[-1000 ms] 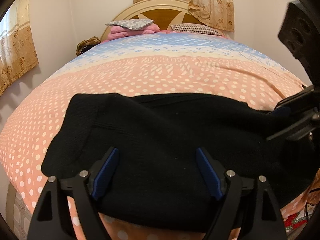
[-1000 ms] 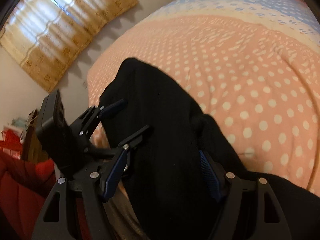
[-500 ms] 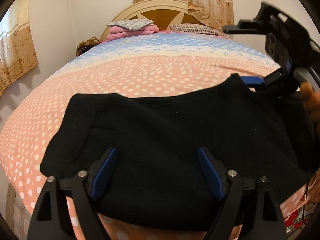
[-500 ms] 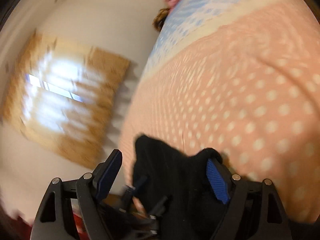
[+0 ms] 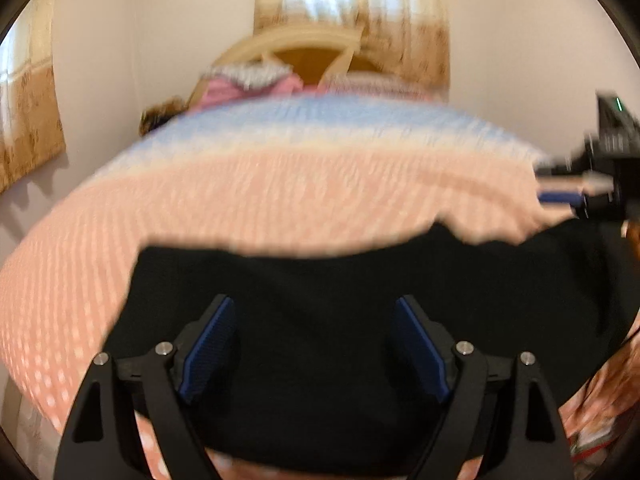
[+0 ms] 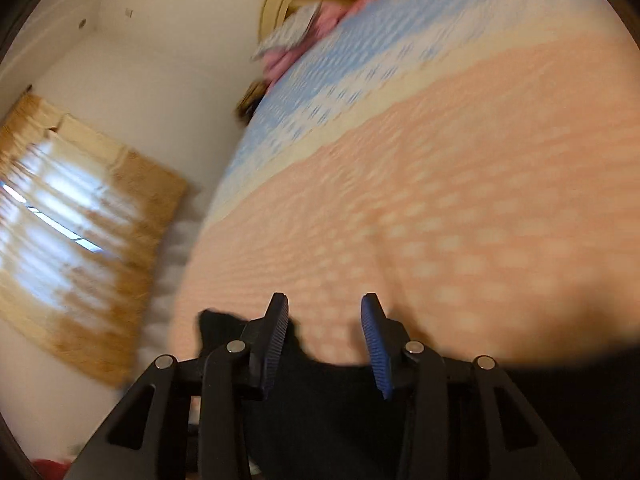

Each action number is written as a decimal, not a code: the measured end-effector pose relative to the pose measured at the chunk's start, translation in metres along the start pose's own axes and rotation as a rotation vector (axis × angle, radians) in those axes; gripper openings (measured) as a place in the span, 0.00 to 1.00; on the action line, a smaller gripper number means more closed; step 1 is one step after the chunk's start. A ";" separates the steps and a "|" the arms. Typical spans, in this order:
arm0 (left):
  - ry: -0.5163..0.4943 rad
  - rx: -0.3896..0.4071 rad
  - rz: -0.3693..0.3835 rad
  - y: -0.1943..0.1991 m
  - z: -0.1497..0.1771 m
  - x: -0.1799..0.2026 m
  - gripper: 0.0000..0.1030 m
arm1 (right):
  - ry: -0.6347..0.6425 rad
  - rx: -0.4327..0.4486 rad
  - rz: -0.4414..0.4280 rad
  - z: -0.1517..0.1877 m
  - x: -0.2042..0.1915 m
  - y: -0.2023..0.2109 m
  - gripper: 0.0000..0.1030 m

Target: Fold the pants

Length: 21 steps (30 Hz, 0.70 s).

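The black pants [image 5: 320, 300] lie across the near end of the bed, spread left to right. My left gripper [image 5: 314, 340] is open just above the cloth, which fills the space under its fingers. My right gripper [image 6: 325, 340] has its fingers partly apart, over the far edge of the pants [image 6: 320, 400] with no cloth between the pads. It also shows at the right edge of the left wrist view [image 5: 580, 196], above the pants' right end. Both views are blurred by motion.
The bed [image 5: 280, 184] has a pink dotted cover with a blue band further back. Pillows [image 5: 252, 80] and a wooden headboard [image 5: 304, 44] are at the far end. Curtained windows [image 6: 72, 248] are on the walls. Red things [image 5: 600, 420] lie low on the right.
My right gripper swung up and away from the pants and narrowed its fingers. The raised right end of the pants dropped back flat. My left gripper tilted and shifted slightly, still open.
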<state>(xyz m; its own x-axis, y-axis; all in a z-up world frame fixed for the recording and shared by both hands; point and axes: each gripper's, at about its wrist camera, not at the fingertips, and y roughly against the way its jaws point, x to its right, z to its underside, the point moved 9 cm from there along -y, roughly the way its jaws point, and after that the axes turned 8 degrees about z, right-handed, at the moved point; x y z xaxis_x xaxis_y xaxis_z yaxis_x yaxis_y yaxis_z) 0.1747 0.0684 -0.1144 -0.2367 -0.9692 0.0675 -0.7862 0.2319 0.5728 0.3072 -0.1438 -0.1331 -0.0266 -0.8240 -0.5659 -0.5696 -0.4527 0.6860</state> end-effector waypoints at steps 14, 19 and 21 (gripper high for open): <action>0.017 -0.177 -0.030 -0.049 0.024 0.025 0.85 | -0.143 0.183 0.711 -0.107 0.229 0.137 0.75; 0.016 -0.184 -0.028 -0.049 0.024 0.021 0.87 | -0.174 0.113 0.856 -0.087 0.264 0.133 0.69; 0.010 -0.185 -0.037 -0.048 0.025 0.021 0.87 | -0.184 0.121 0.881 -0.082 0.267 0.141 0.25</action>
<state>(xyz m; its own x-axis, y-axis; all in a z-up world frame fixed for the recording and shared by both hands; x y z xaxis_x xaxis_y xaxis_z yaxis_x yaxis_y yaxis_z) 0.1934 0.0394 -0.1611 -0.2032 -0.9778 0.0509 -0.6758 0.1777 0.7153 0.2875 -0.4552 -0.1497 -0.6186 -0.7826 0.0692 -0.3633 0.3631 0.8580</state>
